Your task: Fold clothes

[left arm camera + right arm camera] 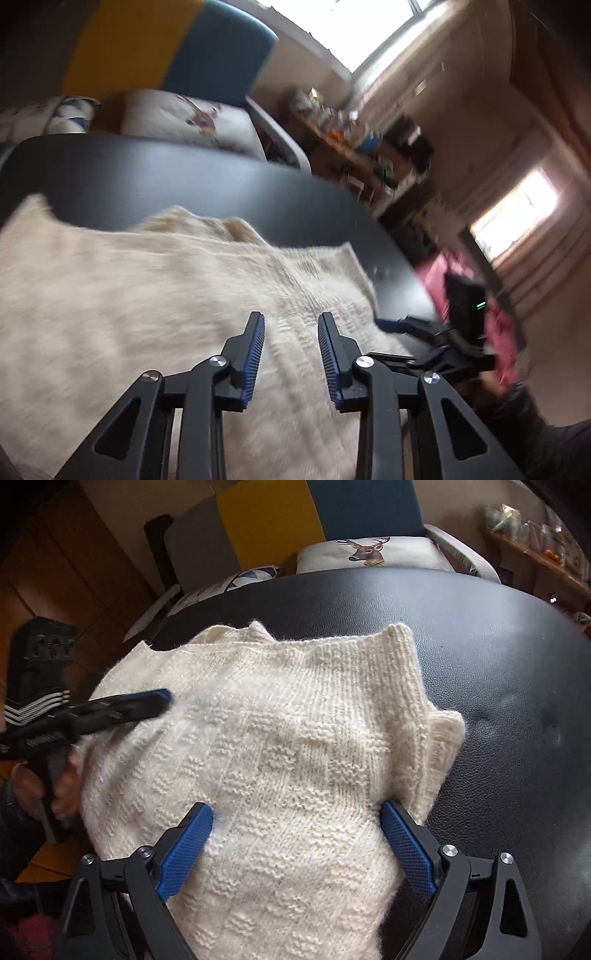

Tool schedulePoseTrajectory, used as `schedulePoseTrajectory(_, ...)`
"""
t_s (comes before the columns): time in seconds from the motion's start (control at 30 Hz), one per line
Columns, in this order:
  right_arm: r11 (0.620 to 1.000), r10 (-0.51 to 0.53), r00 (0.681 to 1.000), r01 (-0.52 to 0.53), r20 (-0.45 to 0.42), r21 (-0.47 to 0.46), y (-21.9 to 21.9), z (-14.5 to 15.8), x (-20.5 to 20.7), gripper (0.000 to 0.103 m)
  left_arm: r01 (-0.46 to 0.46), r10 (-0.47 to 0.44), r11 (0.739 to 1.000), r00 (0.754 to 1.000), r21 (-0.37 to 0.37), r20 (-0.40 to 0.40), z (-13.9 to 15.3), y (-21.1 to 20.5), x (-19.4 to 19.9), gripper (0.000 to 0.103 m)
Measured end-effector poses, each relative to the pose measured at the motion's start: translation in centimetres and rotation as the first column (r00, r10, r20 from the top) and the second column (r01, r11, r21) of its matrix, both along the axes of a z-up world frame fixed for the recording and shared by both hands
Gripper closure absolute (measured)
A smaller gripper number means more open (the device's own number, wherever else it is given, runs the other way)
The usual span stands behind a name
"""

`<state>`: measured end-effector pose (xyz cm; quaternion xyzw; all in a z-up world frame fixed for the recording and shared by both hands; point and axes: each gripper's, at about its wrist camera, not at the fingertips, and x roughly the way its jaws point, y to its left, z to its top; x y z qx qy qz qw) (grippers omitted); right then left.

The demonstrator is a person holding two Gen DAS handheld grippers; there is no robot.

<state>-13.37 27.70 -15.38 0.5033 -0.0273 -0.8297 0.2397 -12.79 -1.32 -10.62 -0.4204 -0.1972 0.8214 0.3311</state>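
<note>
A cream knitted sweater (280, 738) lies partly folded on the black round table (498, 701), its ribbed edges toward the far side. My right gripper (295, 810) is open wide, low over the sweater's near part, with knit between its blue fingers but nothing pinched. My left gripper (291, 321) hovers just over the sweater (147, 295) from the left, open with a moderate gap. In the right wrist view the left gripper (160, 701) reaches in sideways, its tip touching or almost touching the knit. The left wrist view is motion-blurred; one of the right gripper's fingers (391, 325) shows at the sweater's right edge.
A person's hand (62, 786) holds the left gripper's handle. Beyond the table stands a sofa with a deer cushion (365, 552) and a patterned cushion (255, 574). A cluttered wooden shelf (546, 554) runs along the right. Bare black tabletop (147, 177) extends past the sweater.
</note>
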Motion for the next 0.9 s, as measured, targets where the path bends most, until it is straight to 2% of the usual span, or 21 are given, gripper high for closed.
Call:
schedulePoseTrajectory(0.07, 1.0, -0.008, 1.0, 0.008, -0.01, 0.002, 0.0, 0.1, 0.3, 0.005, -0.091, 0.091, 0.995, 0.996, 0.03, 0.004, 1.0, -5.3, 1.4, 0.067)
schedulePoseTrajectory(0.17, 0.999, -0.022, 1.0, 0.023, -0.022, 0.029, -0.9, 0.9, 0.5, 0.004, -0.239, 0.239, 0.971, 0.971, 0.009, 0.02, 1.3, -13.3, 3.1, 0.064)
schedulePoseTrajectory(0.23, 0.998, -0.045, 0.998, 0.047, -0.042, 0.038, -2.0, 1.4, 0.3, 0.003, -0.28, 0.28, 0.96, 0.958, 0.001, 0.054, 0.9, -16.5, 3.6, 0.062)
schedulePoseTrajectory(0.33, 0.998, -0.053, 0.993, 0.056, -0.104, 0.023, -3.6, 3.0, 0.6, 0.003, -0.274, 0.271, 0.962, 0.958, 0.011, 0.095, -0.3, -17.6, 2.8, 0.061)
schedulePoseTrajectory(0.4, 0.998, -0.033, 0.993, 0.04, -0.117, 0.055, -5.0, 3.6, 0.6, 0.003, -0.269, 0.265, 0.963, 0.956, 0.018, 0.122, -1.1, -18.4, 2.3, 0.061)
schedulePoseTrajectory(0.53, 0.99, 0.027, 0.998, -0.018, -0.056, 0.141, -7.5, 3.1, 0.0, 0.003, -0.253, 0.244, 0.967, 0.953, 0.028, 0.177, -2.8, -19.3, 0.9, 0.058)
schedulePoseTrajectory(0.63, 0.978, 0.034, 0.999, -0.031, -0.011, 0.206, -8.1, 2.5, -0.5, 0.003, -0.226, 0.214, 0.974, 0.952, 0.028, 0.218, -4.2, -19.1, -0.8, 0.055)
schedulePoseTrajectory(0.8, 0.98, 0.006, 0.999, -0.014, 0.037, 0.2, -6.9, 1.5, -0.9, 0.001, -0.186, 0.168, 0.981, 0.956, 0.058, 0.239, -5.7, -18.3, -2.2, 0.053)
schedulePoseTrajectory(0.9, 0.986, -0.004, 0.999, -0.005, 0.051, 0.164, -6.2, 1.0, -1.1, 0.0, -0.163, 0.139, 0.984, 0.958, 0.076, 0.251, -6.6, -17.8, -3.1, 0.044)
